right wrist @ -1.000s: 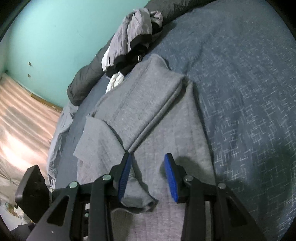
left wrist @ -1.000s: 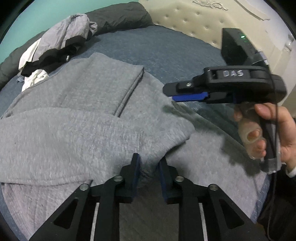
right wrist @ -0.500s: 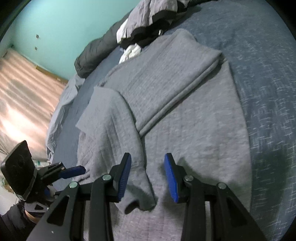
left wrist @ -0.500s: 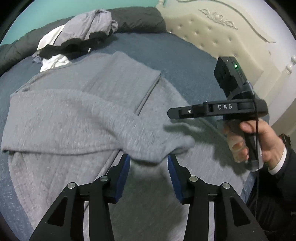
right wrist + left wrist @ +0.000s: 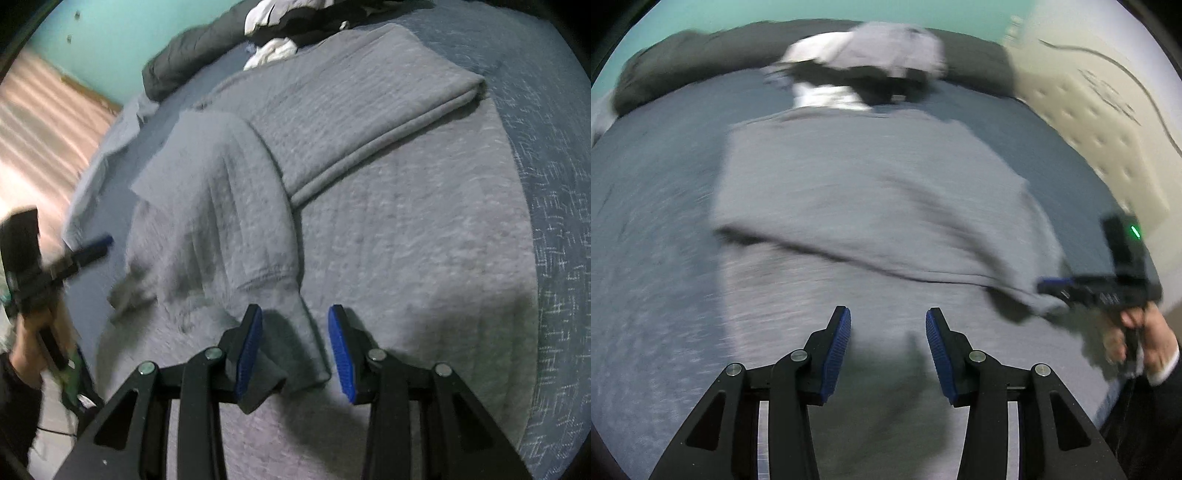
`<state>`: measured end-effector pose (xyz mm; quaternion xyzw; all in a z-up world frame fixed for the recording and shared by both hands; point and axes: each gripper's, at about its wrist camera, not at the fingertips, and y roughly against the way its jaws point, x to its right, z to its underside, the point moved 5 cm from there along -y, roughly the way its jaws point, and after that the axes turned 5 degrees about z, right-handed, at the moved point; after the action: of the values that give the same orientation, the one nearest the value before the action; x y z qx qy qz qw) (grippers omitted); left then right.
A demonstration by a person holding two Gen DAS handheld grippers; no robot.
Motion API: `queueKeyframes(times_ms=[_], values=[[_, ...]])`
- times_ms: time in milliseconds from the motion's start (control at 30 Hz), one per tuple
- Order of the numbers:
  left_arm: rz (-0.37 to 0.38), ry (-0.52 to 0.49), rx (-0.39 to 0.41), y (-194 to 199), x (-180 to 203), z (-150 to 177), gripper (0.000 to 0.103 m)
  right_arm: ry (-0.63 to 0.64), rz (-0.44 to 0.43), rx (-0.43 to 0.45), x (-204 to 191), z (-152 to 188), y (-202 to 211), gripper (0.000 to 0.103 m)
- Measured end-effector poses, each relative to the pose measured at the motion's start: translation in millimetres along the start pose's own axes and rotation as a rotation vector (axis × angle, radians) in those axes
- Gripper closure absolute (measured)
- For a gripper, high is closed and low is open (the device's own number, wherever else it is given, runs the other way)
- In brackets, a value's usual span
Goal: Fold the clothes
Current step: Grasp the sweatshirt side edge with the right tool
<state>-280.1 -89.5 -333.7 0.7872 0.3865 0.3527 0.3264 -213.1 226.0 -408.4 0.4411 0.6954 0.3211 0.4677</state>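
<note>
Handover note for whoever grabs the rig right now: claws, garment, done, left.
Left claw: open, its jaws have just been opening, nothing between them, above the lower part of the grey garment.
Right claw: open, the sleeve cuff lies between the pads, no visible pinch.
Garment: spread on the blue bed. One side is folded in as a flat panel; the other sleeve is laid across the body.
Clothes pile: at the far end of the bed, untouched.
Done: both sides folded in.
Left: probably straighten the cuff, fold the garment crosswise, then the pile.
</note>
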Motion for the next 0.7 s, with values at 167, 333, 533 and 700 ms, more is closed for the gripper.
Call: queueKeyframes(times_ms=[167, 333, 533, 700], values=[[-0.015, 0.111, 0.074, 21, -47, -2, 0.057, 0.025, 0.064, -0.033, -6, 4, -5, 0.065], [-0.004, 0.143, 0.102, 27, -64, 6, 0.057, 0.132, 0.171, -0.05, -21, 9, -5, 0.074], [0.003, 0.168, 0.113, 24, -74, 17, 0.057, 0.189, 0.228, -0.04, -32, 11, 9, 0.1], [-0.037, 0.166, 0.107, 19, -87, 15, 0.057, 0.203, 0.259, 0.05, -31, -4, 54, 0.1]])
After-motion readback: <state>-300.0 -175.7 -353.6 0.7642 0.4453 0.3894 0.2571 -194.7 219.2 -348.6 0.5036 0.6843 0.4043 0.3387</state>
